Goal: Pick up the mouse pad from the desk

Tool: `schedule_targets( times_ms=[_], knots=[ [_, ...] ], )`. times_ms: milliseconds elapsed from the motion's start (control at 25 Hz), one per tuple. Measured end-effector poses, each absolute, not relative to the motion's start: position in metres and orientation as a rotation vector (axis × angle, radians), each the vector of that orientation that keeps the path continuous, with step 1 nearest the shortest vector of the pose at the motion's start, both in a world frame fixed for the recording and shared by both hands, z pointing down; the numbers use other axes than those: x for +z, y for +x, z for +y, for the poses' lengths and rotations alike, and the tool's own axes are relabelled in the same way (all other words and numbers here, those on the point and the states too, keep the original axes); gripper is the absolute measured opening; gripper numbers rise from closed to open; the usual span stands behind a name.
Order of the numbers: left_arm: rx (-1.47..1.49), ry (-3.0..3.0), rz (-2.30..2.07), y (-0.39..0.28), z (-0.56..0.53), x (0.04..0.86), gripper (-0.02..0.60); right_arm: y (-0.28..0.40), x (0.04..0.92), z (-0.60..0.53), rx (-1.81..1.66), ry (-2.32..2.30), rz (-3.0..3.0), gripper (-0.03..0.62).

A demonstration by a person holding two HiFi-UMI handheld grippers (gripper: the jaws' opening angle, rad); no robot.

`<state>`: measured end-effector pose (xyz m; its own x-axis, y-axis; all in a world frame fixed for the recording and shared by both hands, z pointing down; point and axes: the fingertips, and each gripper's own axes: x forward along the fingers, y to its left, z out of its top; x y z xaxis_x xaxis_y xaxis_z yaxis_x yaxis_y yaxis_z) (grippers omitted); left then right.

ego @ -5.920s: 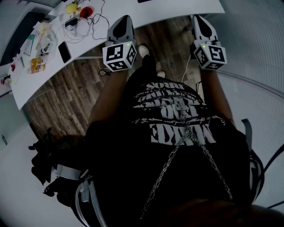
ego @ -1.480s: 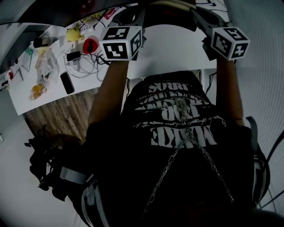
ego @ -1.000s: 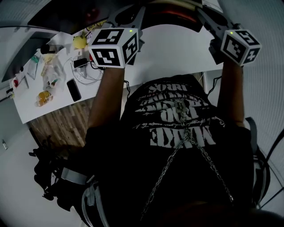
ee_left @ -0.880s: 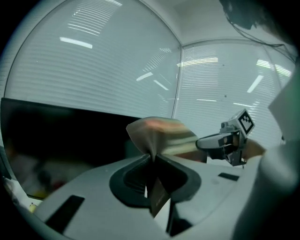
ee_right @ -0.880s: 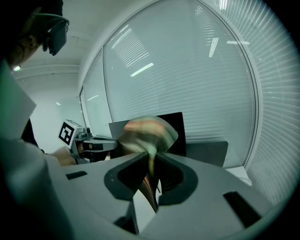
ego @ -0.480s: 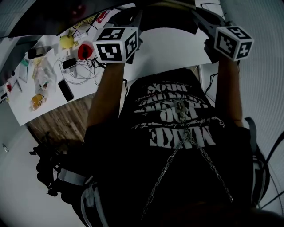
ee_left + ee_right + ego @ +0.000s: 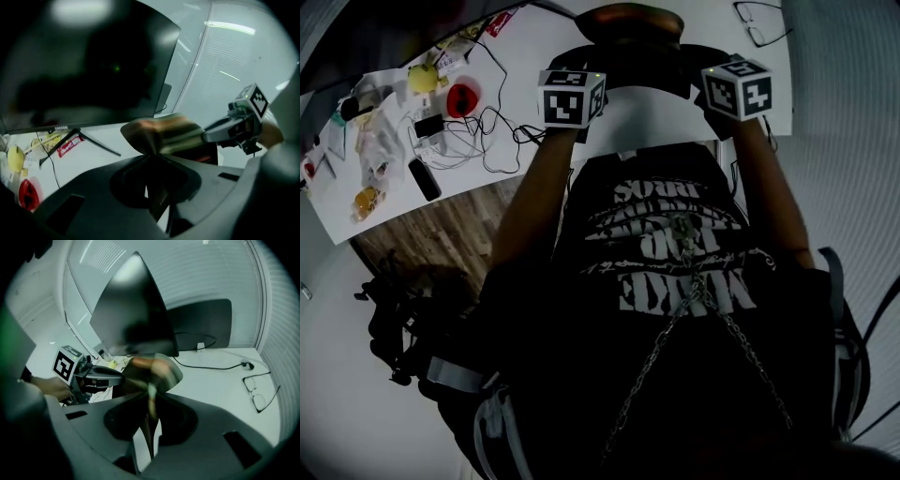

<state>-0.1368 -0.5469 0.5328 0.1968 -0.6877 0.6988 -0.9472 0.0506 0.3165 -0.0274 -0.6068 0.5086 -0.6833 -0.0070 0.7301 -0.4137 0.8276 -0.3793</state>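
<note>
Both forearms are extended forward, side by side, over the near edge of the white desk [image 7: 647,117]. The left gripper [image 7: 571,92] and right gripper [image 7: 737,89] are tilted downward. Each gripper's fingers are clamped on one end of the soft brown-and-green striped mouse pad [image 7: 630,23]. The pad is held above the desk. Its long axis runs left to right between the grippers, and its middle is buckled.
</note>
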Motion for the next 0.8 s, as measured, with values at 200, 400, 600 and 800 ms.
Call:
schedule_targets(
  times_ms=[200,400,600,800],
  knots=[
    [0.489,1.579,-1.530,-0.134,-0.531,0.598,0.046,-0.021,0.569,-0.598,0.728,0.238,-2.140,0.052],
    [0.507,1.510,-1.506,-0.132,-0.523,0.641,0.048,-0.020,0.613,-0.598,0.727,0.228,-2.084,0.054],
    [0.604,1.453,-1.509,-0.137,-0.512,0.676,0.086,-0.015,0.644,-0.602,0.621,0.263,-2.030,0.088],
    [0.711,1.407,-1.586,-0.157,-0.496,0.684,0.117,0.001,0.653,-0.619,0.462,0.358,-2.013,0.129]
  ],
)
